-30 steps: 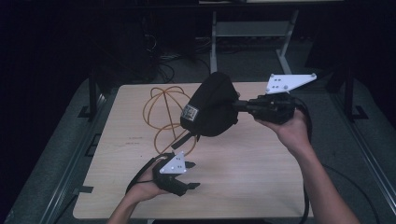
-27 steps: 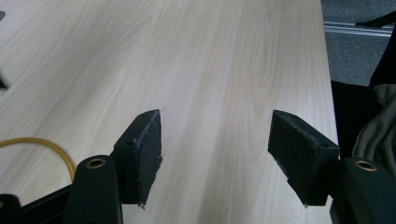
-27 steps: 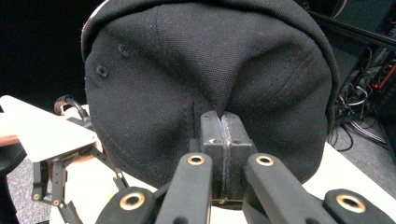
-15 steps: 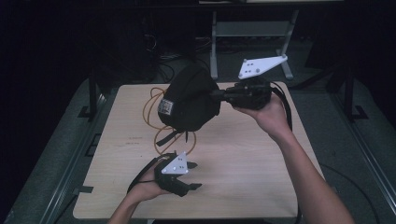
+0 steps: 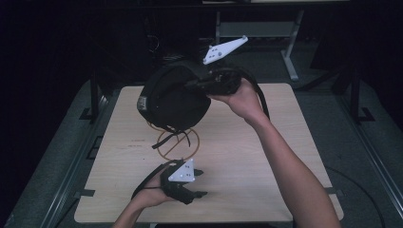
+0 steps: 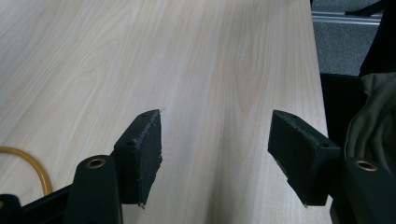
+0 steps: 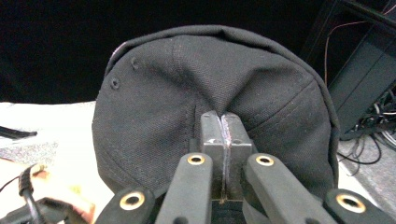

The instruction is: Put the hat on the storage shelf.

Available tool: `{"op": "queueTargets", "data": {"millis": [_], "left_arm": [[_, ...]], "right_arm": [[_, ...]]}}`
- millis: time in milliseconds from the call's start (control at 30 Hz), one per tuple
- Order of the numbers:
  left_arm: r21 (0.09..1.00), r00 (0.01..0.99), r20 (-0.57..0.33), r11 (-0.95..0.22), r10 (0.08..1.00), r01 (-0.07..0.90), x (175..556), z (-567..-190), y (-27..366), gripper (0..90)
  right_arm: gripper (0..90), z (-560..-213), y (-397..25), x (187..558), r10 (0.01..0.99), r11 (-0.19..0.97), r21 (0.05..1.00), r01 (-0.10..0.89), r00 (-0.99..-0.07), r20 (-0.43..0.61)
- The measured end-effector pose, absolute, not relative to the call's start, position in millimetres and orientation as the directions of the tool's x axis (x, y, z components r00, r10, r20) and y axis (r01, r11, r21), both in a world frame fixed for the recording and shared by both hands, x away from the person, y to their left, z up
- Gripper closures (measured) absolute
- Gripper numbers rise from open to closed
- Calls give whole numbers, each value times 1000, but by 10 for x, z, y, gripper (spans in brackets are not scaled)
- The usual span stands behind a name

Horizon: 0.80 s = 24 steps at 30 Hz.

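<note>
The right gripper [image 7: 222,122] pinches the soft black cotton cap [image 5: 173,97] — light, floppy, best gripped by its crown fabric; the left gripper [image 6: 215,151], at six o'clock, gapes empty.

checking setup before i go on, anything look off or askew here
Nothing spilled or damaged. The cap hangs in the air, its cloth bunched where the right gripper pinches it. A yellow wire hoop lies loose on the table beneath it. The left gripper is open over bare wood.
</note>
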<state>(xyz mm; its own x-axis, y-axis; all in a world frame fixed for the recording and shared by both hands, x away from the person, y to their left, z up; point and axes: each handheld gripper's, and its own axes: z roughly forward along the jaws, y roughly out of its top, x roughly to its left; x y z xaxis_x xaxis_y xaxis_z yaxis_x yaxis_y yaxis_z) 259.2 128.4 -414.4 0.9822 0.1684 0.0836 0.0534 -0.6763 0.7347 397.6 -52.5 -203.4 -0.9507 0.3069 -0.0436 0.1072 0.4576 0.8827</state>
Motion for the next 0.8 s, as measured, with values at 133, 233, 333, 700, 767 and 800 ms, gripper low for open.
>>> {"op": "queueTargets", "data": {"millis": [133, 233, 333, 700, 767, 800], "left_arm": [[733, 983, 84, -678, 165, 52, 2587, -4150, 1274, 348], [733, 983, 81, -679, 162, 51, 2585, -4162, 1265, 348], [735, 984, 78, -676, 161, 52, 2584, -4164, 1263, 348], [742, 982, 80, -668, 171, 56, 2611, -4154, 1304, 349], [753, 981, 72, -655, 181, 66, 2619, -4147, 1322, 348], [760, 981, 67, -646, 183, 69, 2625, -4142, 1334, 348]], "right_arm": [[898, -2055, -417, 4046, 308, 457, 881, 121, -951, -30], [898, -2077, -352, 4091, 308, 457, 879, 133, -951, -16], [897, -2106, -280, 4135, 308, 462, 873, 156, -951, 7], [896, -2135, -96, 4298, 319, 459, 871, 176, -948, 24], [896, -2153, -49, 4307, 321, 449, 876, 177, -947, 27], [896, -2168, -18, 4311, 321, 449, 876, 178, -947, 28]]}}
